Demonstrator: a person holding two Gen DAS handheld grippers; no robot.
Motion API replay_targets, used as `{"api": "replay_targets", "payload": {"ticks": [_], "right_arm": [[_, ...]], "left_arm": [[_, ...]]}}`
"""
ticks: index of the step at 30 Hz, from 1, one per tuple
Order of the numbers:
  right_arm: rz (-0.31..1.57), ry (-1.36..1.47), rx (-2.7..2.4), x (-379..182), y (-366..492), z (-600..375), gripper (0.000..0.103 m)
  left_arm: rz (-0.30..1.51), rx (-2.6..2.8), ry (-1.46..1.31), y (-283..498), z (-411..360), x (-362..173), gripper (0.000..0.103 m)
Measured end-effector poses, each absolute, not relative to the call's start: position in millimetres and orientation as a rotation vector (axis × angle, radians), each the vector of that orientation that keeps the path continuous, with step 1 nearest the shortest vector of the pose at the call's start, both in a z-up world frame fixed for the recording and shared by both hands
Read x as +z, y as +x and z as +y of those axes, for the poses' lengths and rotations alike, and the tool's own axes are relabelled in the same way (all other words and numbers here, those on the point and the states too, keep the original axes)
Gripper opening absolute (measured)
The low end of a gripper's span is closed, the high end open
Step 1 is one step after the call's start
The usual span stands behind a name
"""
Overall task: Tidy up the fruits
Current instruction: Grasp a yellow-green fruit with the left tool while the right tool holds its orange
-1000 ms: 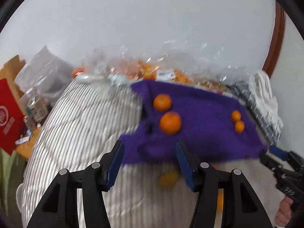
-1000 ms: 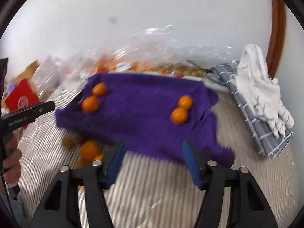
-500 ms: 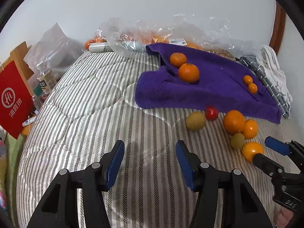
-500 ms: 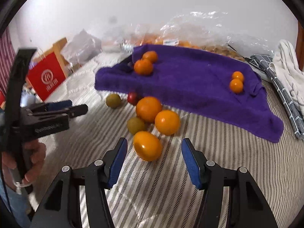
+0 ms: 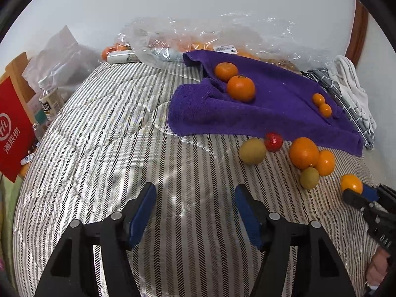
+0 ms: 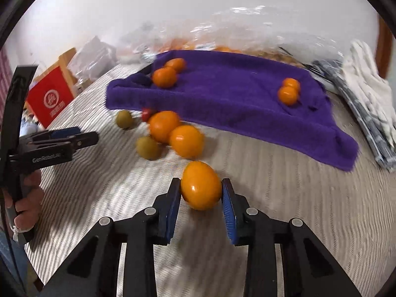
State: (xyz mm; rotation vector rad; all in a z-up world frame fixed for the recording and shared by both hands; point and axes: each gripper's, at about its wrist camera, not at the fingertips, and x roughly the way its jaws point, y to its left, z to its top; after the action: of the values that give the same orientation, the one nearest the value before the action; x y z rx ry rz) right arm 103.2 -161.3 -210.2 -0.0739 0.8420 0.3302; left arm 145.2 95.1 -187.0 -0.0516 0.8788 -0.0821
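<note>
Orange oval fruit (image 6: pixel 201 188) lay nearest on the striped bedcover (image 6: pixel 284 198), pinched between the blue pads (image 6: pixel 172 204) of the right gripper (image 6: pixel 200 206), jaws just closed from half-wide onto it: first pick judged begun. Left gripper (image 5: pixel 194 211) hung over bare stripes, jaws lately widened, nothing between them. Farther off, loose fruit (image 5: pixel 304 152) beside the purple towel (image 5: pixel 279 104) with four oranges (image 5: pixel 240 88) already sorted on it; left view alone gave towel, label and bottles sharp, right view alone proved the grip, blurred beyond.
</note>
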Motion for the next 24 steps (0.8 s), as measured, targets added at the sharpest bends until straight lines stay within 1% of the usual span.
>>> {"api": "replay_targets", "payload": {"ticks": [3,9,13,24], "right_arm": [[0.837,-0.036,0.300,-208.6,103.5,-180.7,0.033],[0.807,0.016,0.245,-200.2,104.2,-215.9,0.033],[0.783,0.043,0.219,-194.8,104.0,-234.1,0.033],[0.799,0.098,0.183,-207.3,121.8,-245.6,0.033]], "left_arm": [[0.885,-0.092,-0.028,146.5,90.9,-187.7,0.068],[0.883,-0.116,-0.037,146.5,91.5,-186.9,0.068],[0.889,-0.109,-0.012,147.2,89.6,-187.4,0.071],[0.891,-0.109,-0.007,146.3,87.1,-188.3,0.073]]}}
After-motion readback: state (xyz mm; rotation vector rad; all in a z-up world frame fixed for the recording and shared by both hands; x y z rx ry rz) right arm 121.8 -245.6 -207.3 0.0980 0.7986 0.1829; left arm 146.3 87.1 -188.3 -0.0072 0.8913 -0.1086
